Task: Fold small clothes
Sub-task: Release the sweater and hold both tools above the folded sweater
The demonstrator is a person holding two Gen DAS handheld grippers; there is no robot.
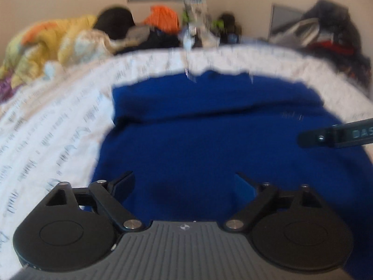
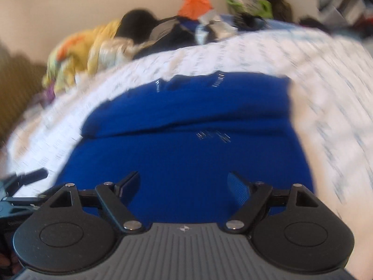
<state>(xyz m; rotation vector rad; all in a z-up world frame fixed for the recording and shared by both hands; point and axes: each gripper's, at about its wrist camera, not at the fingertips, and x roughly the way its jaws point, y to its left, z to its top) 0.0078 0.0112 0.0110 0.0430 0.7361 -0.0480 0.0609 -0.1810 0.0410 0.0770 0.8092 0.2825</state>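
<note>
- Left wrist view: the left gripper (image 1: 184,184) hangs over the near part of a blue garment (image 1: 209,128), its jaws spread wide with nothing between them. The garment lies spread on a white printed bedsheet (image 1: 58,121), with a fold line running across it ahead of the fingers.
- Only this view shows the right gripper (image 1: 335,134) as a dark finger entering from the right edge, above the garment's right side. It also shows a dark heap of clothes (image 1: 331,30) at far right.
- To the left of the left gripper, the garment's edge gives way to bare sheet.
- Right wrist view: the right gripper (image 2: 184,184) is also wide apart and holds nothing, above the same garment (image 2: 186,140).
- Here the left gripper (image 2: 21,182) shows at the lower left edge, over the sheet (image 2: 326,93); the picture is blurred.
- To the right, the garment's straight side edge meets open sheet; a yellow blanket (image 2: 77,53) lies far ahead left.
</note>
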